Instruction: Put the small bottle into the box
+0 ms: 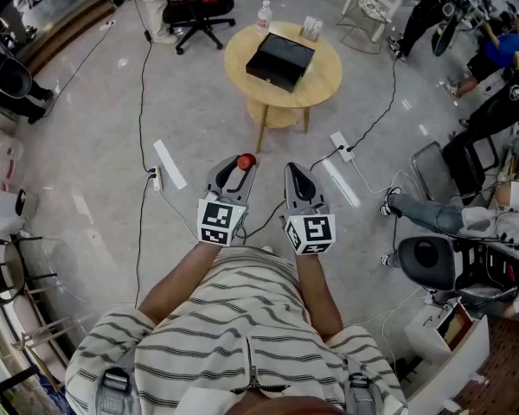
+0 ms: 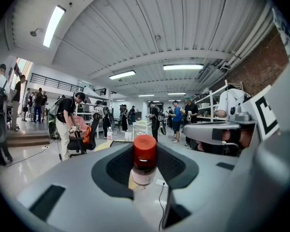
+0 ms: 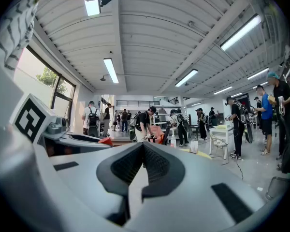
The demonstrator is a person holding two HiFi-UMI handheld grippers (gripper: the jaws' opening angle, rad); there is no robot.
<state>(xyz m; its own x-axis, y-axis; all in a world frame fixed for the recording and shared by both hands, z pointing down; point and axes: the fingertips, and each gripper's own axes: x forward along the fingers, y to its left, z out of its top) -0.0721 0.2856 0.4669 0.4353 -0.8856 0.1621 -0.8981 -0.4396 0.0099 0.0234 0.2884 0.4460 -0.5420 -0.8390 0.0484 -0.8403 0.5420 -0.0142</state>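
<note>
A small bottle (image 1: pixel 246 161) with a red cap sits between the jaws of my left gripper (image 1: pixel 242 166), held over the floor in front of my body. In the left gripper view the small bottle (image 2: pixel 144 159) stands upright between the dark pads (image 2: pixel 118 168), with the left gripper (image 2: pixel 145 174) shut on it. My right gripper (image 1: pixel 296 173) hovers beside it, jaws together and empty; the right gripper (image 3: pixel 144 151) shows the same in its own view. The black box (image 1: pixel 279 60) lies on a round wooden table (image 1: pixel 320 80) some way ahead.
A water bottle (image 1: pixel 264 15) and a small pack (image 1: pixel 311 28) stand at the table's far edge. Power strips (image 1: pixel 342 145) and cables cross the floor between me and the table. An office chair (image 1: pixel 199 7) is behind it, and seated people and chairs (image 1: pixel 432 262) are at the right.
</note>
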